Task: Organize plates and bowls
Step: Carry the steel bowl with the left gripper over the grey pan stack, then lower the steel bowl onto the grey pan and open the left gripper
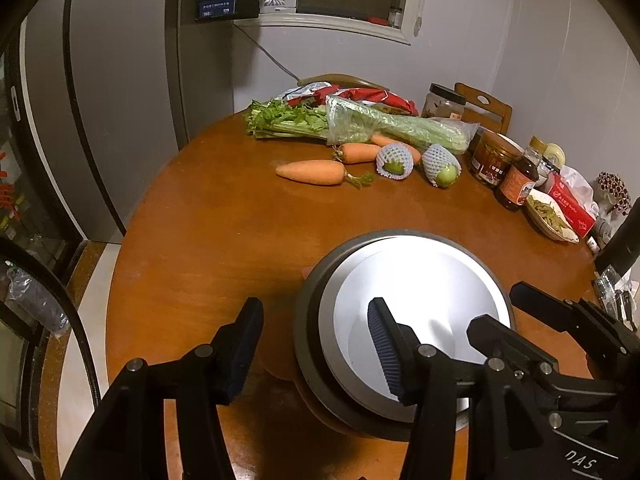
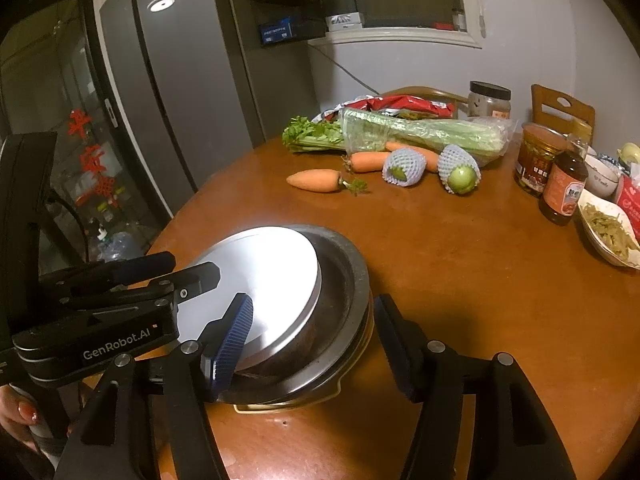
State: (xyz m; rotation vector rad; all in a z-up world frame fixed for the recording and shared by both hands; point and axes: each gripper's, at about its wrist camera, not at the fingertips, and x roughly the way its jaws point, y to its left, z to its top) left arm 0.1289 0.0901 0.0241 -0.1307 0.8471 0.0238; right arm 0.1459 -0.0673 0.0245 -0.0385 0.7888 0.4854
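A shiny silver plate [image 1: 420,280] lies tilted inside a wider dark metal bowl [image 1: 308,320] near the front of the round wooden table [image 1: 224,240]. My left gripper [image 1: 316,344] is open and straddles the bowl's left rim, one finger outside and one over the silver plate. In the right wrist view my right gripper [image 2: 312,340] is open across the opposite rim of the metal bowl [image 2: 344,280], with the silver plate [image 2: 264,272] leaning up to the left. A pale rim [image 2: 280,406] peeks out from under the stack. No pad presses on the dishes.
At the back lie carrots [image 1: 312,172], bagged celery [image 1: 360,124] and two netted fruits [image 1: 394,160]. Jars, a sauce bottle [image 1: 516,184], a dish of greens [image 1: 552,216] and a tissue box line the right edge. A fridge [image 1: 120,100] stands left, and chairs behind.
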